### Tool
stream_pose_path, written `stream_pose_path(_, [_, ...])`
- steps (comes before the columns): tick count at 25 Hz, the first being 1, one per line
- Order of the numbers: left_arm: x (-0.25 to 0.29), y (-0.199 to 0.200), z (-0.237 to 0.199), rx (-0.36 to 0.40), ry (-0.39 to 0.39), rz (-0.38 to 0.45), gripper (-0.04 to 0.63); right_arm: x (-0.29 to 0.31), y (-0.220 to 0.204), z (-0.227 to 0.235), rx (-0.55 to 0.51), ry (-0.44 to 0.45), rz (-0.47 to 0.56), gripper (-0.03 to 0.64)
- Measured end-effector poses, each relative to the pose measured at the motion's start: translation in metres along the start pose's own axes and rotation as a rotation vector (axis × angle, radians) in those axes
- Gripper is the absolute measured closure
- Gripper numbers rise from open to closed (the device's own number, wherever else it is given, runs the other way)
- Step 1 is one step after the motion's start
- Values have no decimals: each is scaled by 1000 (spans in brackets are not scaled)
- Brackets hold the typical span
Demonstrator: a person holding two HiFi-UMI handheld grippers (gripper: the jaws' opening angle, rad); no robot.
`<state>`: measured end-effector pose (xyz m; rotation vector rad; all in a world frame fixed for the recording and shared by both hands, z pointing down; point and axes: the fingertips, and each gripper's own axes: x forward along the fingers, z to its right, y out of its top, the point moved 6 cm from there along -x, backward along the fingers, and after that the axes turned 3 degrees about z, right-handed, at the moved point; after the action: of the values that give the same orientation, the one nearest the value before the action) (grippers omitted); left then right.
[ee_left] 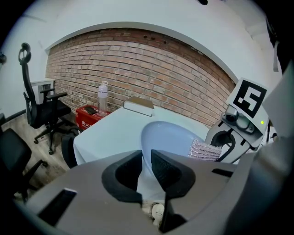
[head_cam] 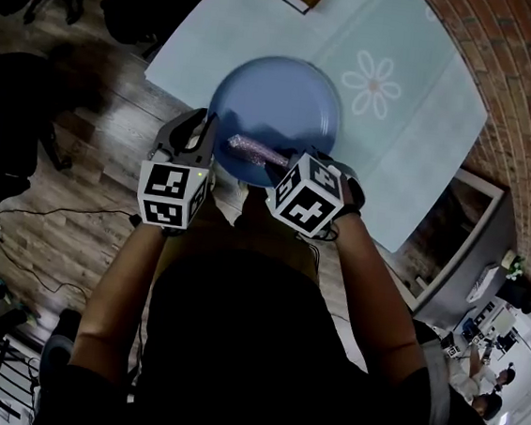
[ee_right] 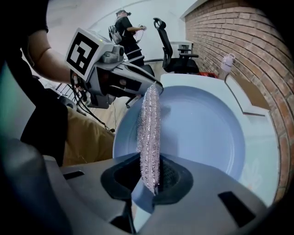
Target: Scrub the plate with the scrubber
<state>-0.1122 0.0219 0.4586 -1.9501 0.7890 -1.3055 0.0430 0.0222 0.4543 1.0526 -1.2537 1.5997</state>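
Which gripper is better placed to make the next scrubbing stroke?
Right: the right gripper is shut on the scrubber, held over the plate; the left gripper grips the plate's rim.

Right tongs (ee_right: 149, 182) clamp glittery scrubber (ee_right: 149, 128) over blue plate (ee_right: 202, 124).

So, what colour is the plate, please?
The plate is plain light blue; right gripper view shows it best.
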Motion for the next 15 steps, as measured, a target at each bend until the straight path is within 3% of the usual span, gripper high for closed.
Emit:
stream_pose_path(9, [3, 1, 0, -6, 4, 3, 526, 6, 20, 15, -48, -167, 53, 534])
stream_pose_path(15, [3, 5, 2, 4, 11, 8, 526, 2, 28, 49, -50, -311, 76, 534])
